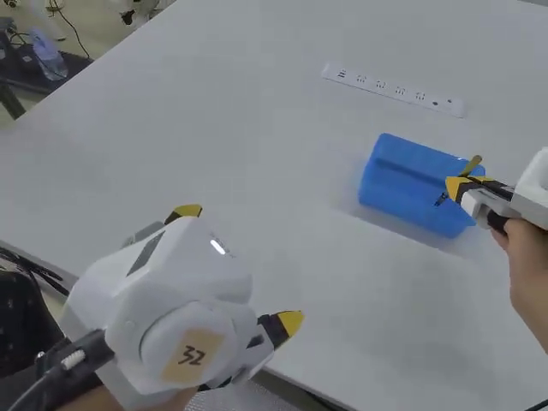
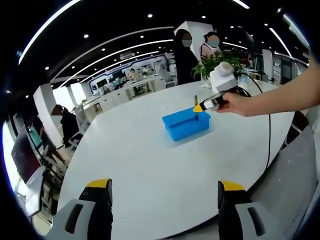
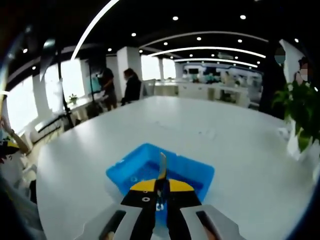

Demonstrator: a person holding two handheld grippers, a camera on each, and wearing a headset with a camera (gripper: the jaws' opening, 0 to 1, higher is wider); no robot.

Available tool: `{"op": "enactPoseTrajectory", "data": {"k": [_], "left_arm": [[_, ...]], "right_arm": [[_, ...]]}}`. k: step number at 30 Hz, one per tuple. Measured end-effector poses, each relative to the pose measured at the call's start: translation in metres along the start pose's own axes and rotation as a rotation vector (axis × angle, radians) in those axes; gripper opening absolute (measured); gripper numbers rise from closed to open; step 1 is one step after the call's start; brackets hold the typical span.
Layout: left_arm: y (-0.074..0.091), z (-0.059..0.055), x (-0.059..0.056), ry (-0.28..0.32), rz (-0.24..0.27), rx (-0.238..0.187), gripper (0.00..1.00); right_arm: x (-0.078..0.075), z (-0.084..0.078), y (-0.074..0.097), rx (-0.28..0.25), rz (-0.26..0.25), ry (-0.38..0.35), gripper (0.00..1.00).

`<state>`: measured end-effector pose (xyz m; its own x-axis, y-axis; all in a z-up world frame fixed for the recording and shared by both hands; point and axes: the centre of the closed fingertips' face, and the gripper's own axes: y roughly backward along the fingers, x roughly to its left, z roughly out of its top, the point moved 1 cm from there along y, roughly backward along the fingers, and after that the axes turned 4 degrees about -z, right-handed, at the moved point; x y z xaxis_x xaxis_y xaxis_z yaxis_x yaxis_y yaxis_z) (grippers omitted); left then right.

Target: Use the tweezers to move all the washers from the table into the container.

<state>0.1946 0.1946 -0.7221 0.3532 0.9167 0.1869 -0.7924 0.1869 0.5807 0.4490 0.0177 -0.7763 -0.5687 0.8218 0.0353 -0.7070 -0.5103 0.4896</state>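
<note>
A blue rectangular container [image 1: 402, 180] rests on the white table [image 1: 257, 128], to the right. My right gripper [image 1: 462, 186] hovers at the container's right end, shut on a pair of metal tweezers [image 1: 473, 163] that jut out past its yellow tips. In the right gripper view the tweezers [image 3: 162, 167] point over the open container [image 3: 142, 170], held by the shut right gripper [image 3: 161, 186]. My left gripper [image 1: 238, 266] stands open near the table's front edge with nothing between its fingers. Its own view shows the left gripper [image 2: 165, 200] open, with the container [image 2: 182, 127] and the right gripper [image 2: 207, 105] far ahead.
A white power strip [image 1: 394, 88] lies on the table beyond the container. A potted plant [image 2: 220, 62] stands at the table's far side, with people behind it. A cable [image 2: 267, 130] runs from the hand-held right gripper off the table edge.
</note>
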Motion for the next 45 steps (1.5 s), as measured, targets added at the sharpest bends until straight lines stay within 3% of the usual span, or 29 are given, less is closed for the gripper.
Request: {"op": "enactPoseTrajectory", "data": {"k": [5, 8, 11, 13, 19, 22, 24, 31, 35, 39, 42, 45], "left_arm": [[-0.002, 0.008, 0.001, -0.027, -0.017, -0.024, 0.82], [-0.004, 0.018, 0.005, -0.059, -0.018, -0.041, 0.8], [-0.008, 0.038, 0.006, -0.031, -0.06, -0.095, 0.73], [-0.011, 0.046, 0.003, -0.01, -0.099, -0.104, 0.66], [-0.019, 0.084, -0.002, -0.061, -0.166, -0.177, 0.53], [-0.021, 0.11, -0.009, -0.052, -0.255, -0.223, 0.44], [-0.025, 0.12, -0.009, -0.086, -0.268, -0.227, 0.39], [-0.029, 0.16, -0.017, -0.141, -0.345, -0.275, 0.23], [-0.028, 0.173, -0.029, -0.191, -0.399, -0.275, 0.17], [-0.03, 0.177, -0.04, -0.255, -0.428, -0.264, 0.16], [-0.03, 0.175, -0.053, -0.267, -0.484, -0.249, 0.16], [-0.028, 0.168, -0.067, -0.298, -0.518, -0.228, 0.15]], "right_arm": [[0.002, -0.005, 0.0, 0.02, 0.0, 0.003, 0.03], [0.003, -0.009, 0.002, 0.023, -0.004, 0.015, 0.03], [0.0, -0.01, 0.0, 0.029, -0.006, -0.01, 0.04], [0.0, -0.008, 0.001, 0.021, 0.001, -0.035, 0.04], [0.002, 0.007, 0.013, -0.019, -0.005, -0.022, 0.04], [0.006, 0.021, 0.03, -0.065, -0.008, -0.022, 0.04], [0.008, 0.034, 0.042, -0.119, -0.02, 0.01, 0.04], [0.026, 0.058, 0.08, -0.192, 0.026, 0.049, 0.04], [0.045, 0.061, 0.101, -0.209, 0.067, 0.084, 0.04], [0.068, 0.059, 0.121, -0.209, 0.111, 0.156, 0.04], [0.085, 0.052, 0.132, -0.196, 0.145, 0.204, 0.04], [0.1, 0.04, 0.142, -0.172, 0.17, 0.302, 0.04]]}}
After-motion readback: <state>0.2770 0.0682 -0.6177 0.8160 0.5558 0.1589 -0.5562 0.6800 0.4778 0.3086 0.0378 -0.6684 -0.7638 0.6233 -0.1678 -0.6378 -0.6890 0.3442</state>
